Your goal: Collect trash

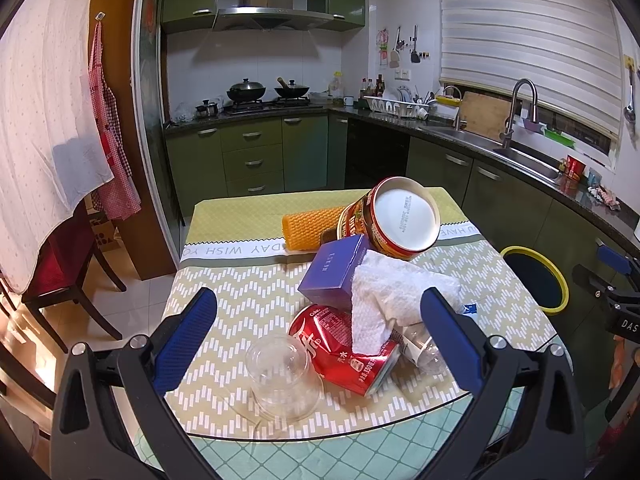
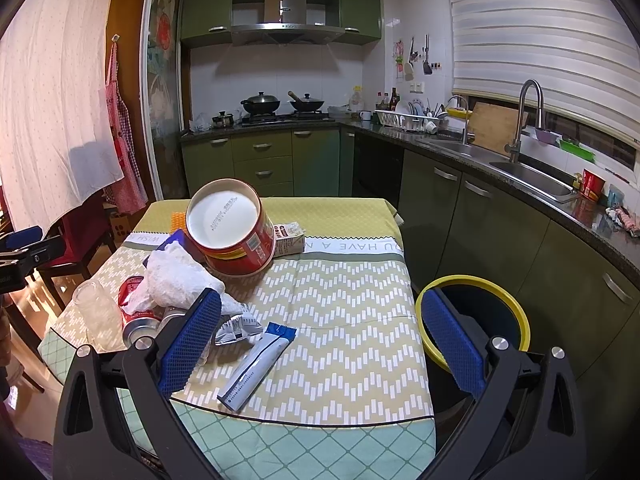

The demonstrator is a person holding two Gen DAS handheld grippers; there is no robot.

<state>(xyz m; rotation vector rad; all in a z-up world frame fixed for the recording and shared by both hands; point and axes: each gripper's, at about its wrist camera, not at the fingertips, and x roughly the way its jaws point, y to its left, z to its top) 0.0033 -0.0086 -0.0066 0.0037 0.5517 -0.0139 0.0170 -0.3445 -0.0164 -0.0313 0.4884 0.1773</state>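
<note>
Trash [image 1: 372, 300] litters the kitchen table [image 2: 340, 292]; both hand-held grippers [image 1: 320, 320] [image 2: 320, 320] gape apart, empty.

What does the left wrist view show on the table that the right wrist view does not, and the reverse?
Only the left wrist view shows the purple cardboard box clearly. Only the right wrist view shows the small beige drink carton and the blue-and-white sachet. Both show the tipped red paper tub, crushed red can, white paper towel and yellow-rimmed bin.

Both wrist views look across the table [image 1: 240, 280] toward the kitchen, sharing the trash pile [image 2: 180, 276]
</note>
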